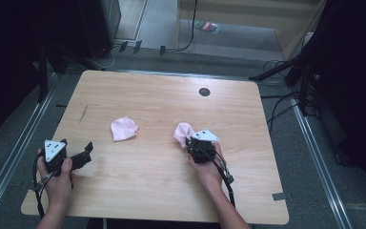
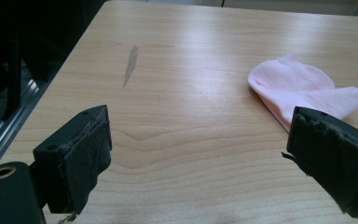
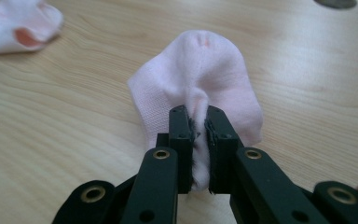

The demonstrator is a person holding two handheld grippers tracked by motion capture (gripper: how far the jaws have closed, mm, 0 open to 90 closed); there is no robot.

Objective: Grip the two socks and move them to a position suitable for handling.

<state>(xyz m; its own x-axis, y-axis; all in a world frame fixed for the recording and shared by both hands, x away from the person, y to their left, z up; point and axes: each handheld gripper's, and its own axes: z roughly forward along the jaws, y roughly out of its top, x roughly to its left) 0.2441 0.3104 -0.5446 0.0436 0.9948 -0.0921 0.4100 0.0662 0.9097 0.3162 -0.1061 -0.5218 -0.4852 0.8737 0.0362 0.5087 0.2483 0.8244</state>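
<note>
Two small pink socks lie on the wooden table (image 1: pixel 147 181). One pink sock (image 1: pixel 183 132) (image 3: pixel 200 74) is pinched at its near edge by my right gripper (image 1: pixel 191 141) (image 3: pixel 199 122), jaws shut on the fabric. The other pink sock (image 1: pixel 123 128) (image 2: pixel 303 88) (image 3: pixel 18 25) lies flat near the table's middle, untouched. My left gripper (image 1: pixel 86 151) (image 2: pixel 200 149) is near the table's left front edge, jaws wide open with nothing between them, pointing toward that sock.
A dark round grommet (image 1: pixel 204 91) sits at the table's back right. A grey streak (image 1: pixel 83 113) (image 2: pixel 130 65) marks the wood at the left. Dark stands and cables surround the table on the floor.
</note>
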